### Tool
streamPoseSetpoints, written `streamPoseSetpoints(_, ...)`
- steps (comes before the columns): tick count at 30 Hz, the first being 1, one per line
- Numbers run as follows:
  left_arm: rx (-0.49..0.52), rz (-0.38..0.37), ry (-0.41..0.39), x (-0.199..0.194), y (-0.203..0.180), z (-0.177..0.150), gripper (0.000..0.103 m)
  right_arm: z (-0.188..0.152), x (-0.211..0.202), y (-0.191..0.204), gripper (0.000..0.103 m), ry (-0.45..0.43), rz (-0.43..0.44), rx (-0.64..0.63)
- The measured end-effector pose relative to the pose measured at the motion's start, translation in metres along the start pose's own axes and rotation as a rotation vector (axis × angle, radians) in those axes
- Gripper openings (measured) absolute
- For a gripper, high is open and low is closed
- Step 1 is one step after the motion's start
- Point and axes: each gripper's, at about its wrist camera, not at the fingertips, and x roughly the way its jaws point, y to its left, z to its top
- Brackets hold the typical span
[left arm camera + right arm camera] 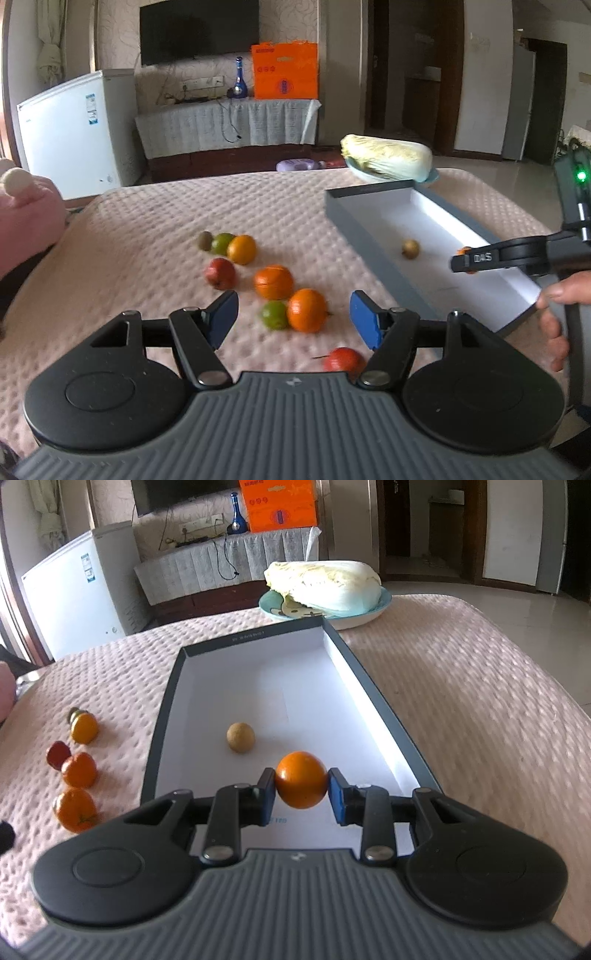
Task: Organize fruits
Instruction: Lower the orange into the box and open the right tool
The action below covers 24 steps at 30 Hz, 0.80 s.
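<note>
A grey box with a white inside (pixel 162 731) lies on the pink quilted cover. My right gripper (pixel 301 781) hangs over the box's near end, shut on a small orange (pixel 300 771). A brown round fruit (pixel 240 737) lies on the box floor beyond it. In the left wrist view my left gripper (pixel 294 310) stands open above the loose fruit left of the box (pixel 369 236), nothing between its pads. Below it lie an orange (pixel 307 310), a green fruit (pixel 274 315), another orange (pixel 273 281) and a red fruit (pixel 343 360). Several more fruits (pixel 229 254) sit farther back.
A cabbage on a blue plate (pixel 325 581) stands just behind the box's far end. A pink plush (pixel 26 206) lies at the left edge of the cover. The person's hand (pixel 561 295) holds the right gripper at the box's near corner. A white freezer (pixel 74 129) stands beyond the table.
</note>
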Motion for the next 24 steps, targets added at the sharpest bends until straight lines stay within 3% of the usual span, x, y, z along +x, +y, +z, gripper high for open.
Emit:
streamPoseSetpoints(6,-0.049,0.031,0.009,0.000,0.024,0.000,0.076,0.001,-0.002,-0.001,0.035,-0.007,-0.001,0.015)
streamPoseSetpoints(8,-0.055,0.042,0.010,0.000,0.029,-0.001,0.076,0.002,-0.006,-0.002,0.043,-0.029,-0.007,0.009)
streamPoseSetpoints(24,-0.103,0.115,0.021,0.006,0.048,-0.004,0.077,0.011,-0.034,-0.011,0.043,-0.133,0.055,0.037)
